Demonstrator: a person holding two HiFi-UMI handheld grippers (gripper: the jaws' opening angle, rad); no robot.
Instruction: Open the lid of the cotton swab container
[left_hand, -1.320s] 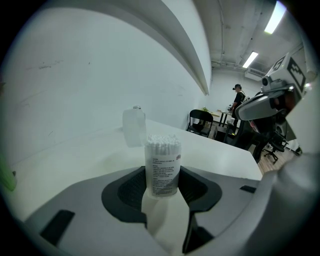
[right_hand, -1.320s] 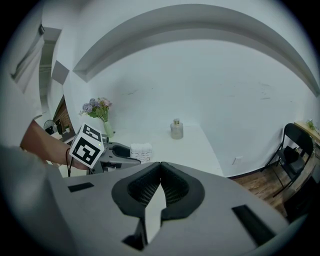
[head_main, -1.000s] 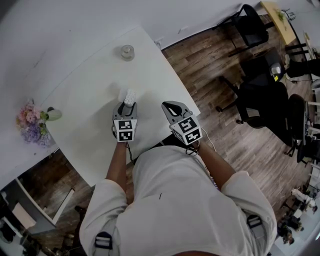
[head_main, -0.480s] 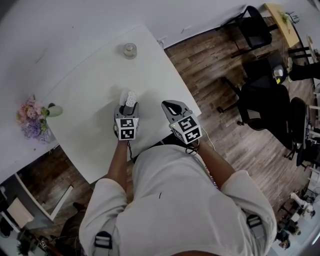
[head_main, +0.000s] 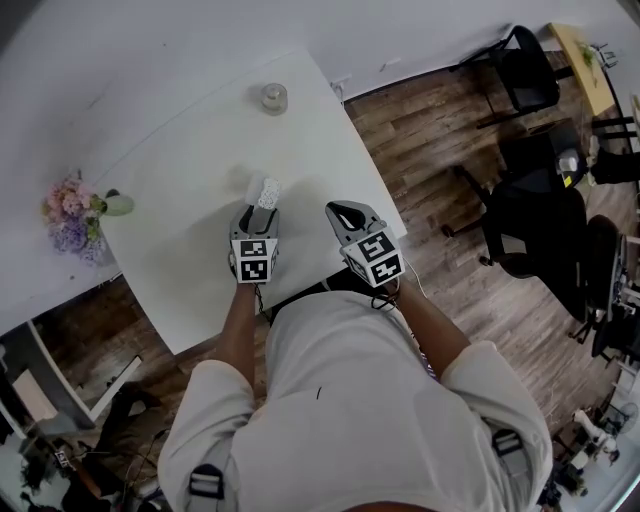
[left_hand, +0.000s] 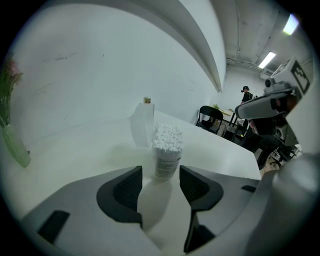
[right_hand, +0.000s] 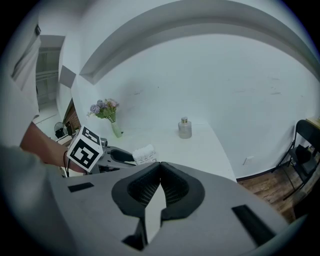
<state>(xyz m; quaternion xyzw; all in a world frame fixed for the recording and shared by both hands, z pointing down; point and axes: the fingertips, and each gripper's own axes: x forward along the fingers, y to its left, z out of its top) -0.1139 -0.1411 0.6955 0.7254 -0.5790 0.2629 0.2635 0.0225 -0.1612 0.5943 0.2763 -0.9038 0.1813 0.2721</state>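
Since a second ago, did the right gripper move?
No. The right gripper stays shut and empty at the same spot over the table's right edge.

Cotton swab container (left_hand: 167, 157) stands upright on the white table (left_hand: 75, 150). Small clear cylinder with a label (print unreadable). White swab tips packed tight, showing at top.

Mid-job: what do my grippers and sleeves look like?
The left gripper and right gripper: light grey bodies, black textured pads on the jaws, each bearing a white cube with black square markers. Left jaws have just been opening, cotton swab container at their tips, ungripped. The person wears a white short-sleeved shirt.
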